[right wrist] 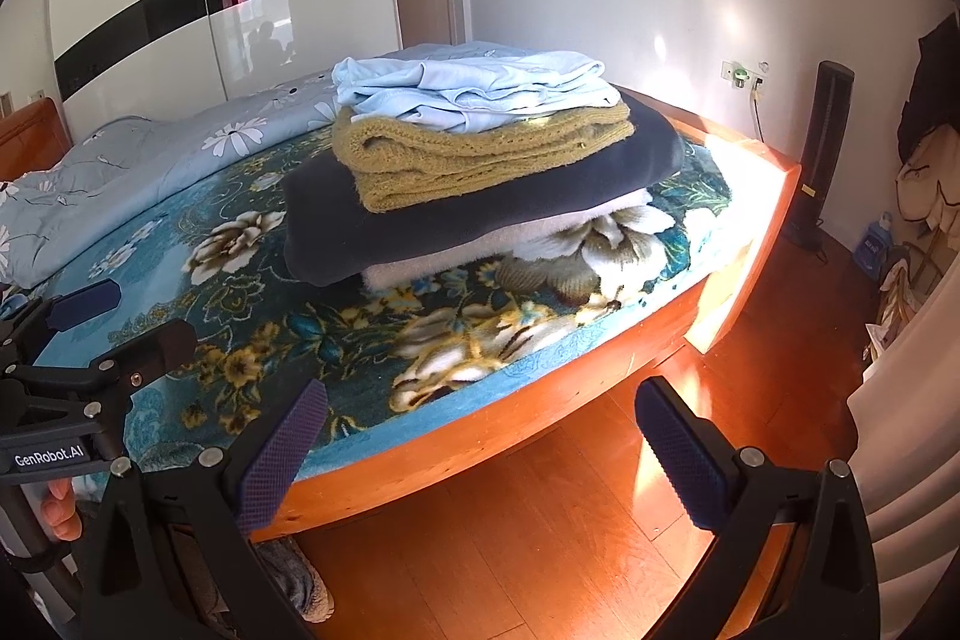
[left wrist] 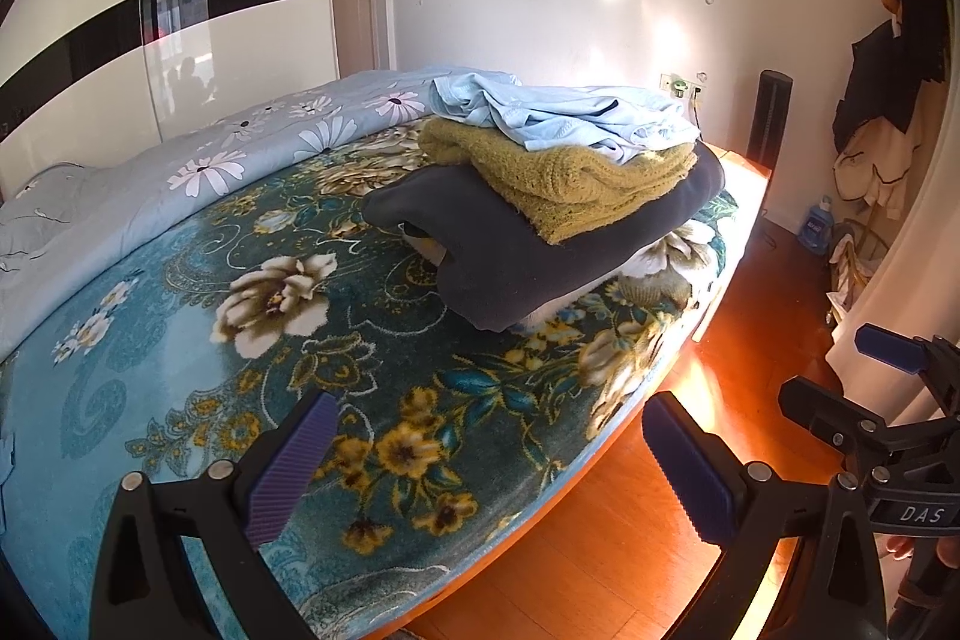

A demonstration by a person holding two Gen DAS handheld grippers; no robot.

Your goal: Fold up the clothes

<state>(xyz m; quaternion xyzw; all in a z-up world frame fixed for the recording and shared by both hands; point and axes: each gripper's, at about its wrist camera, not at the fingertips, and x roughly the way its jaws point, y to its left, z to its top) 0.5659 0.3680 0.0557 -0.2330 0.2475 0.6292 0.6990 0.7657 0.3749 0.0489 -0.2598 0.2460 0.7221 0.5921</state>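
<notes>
A stack of folded clothes lies on the bed's far right part. On top is a light blue garment [left wrist: 558,112] [right wrist: 468,91], somewhat rumpled. Under it come a mustard knitted sweater [left wrist: 576,178] [right wrist: 474,154], a dark navy garment [left wrist: 510,256] [right wrist: 336,220] and a white one [right wrist: 498,244] at the bottom. My left gripper [left wrist: 492,466] [right wrist: 120,328] is open over the bed's near edge, holding nothing. My right gripper [right wrist: 480,454] [left wrist: 852,376] is open too, above the bed's wooden rail and the floor, well short of the stack.
The bed carries a teal floral blanket [left wrist: 180,340] [right wrist: 240,292], with a daisy-print quilt [left wrist: 210,160] bunched along its far left. A black tower fan [right wrist: 828,148], a blue bottle [left wrist: 819,226] and hanging clothes [left wrist: 888,88] stand right. Wooden floor [right wrist: 570,520] lies below.
</notes>
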